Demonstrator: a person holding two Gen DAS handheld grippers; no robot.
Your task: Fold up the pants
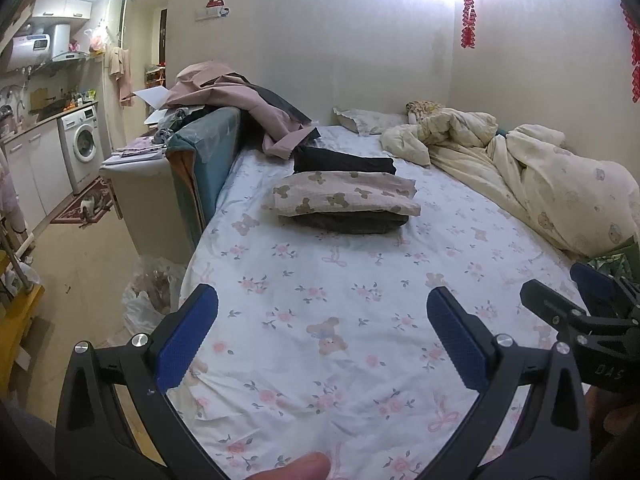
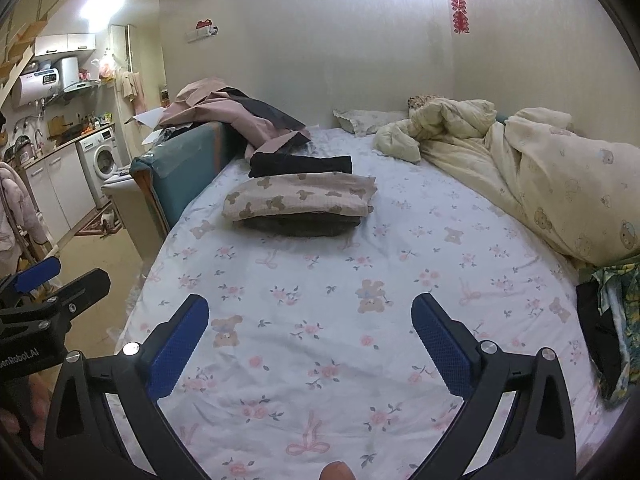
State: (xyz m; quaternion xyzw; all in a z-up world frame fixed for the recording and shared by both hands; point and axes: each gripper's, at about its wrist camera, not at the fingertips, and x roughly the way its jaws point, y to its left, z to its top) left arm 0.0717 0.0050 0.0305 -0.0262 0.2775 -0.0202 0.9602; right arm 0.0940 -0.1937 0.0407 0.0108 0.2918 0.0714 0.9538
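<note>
Both the left claw [image 1: 322,312] and the right claw [image 2: 310,316] are held spread, grasping nothing. The folded pants [image 2: 300,200] are seen well ahead on the bed [image 2: 320,360], long axis crosswise, slightly nearer the left.

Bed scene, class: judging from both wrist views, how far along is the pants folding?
Done: a bear-print folded piece sits on a dark folded one, with a black folded piece behind. In hand: nothing; left gripper and right gripper hover open over the bedsheet. Possibly left: loose clothes at the right edge and the pink heap.
</note>
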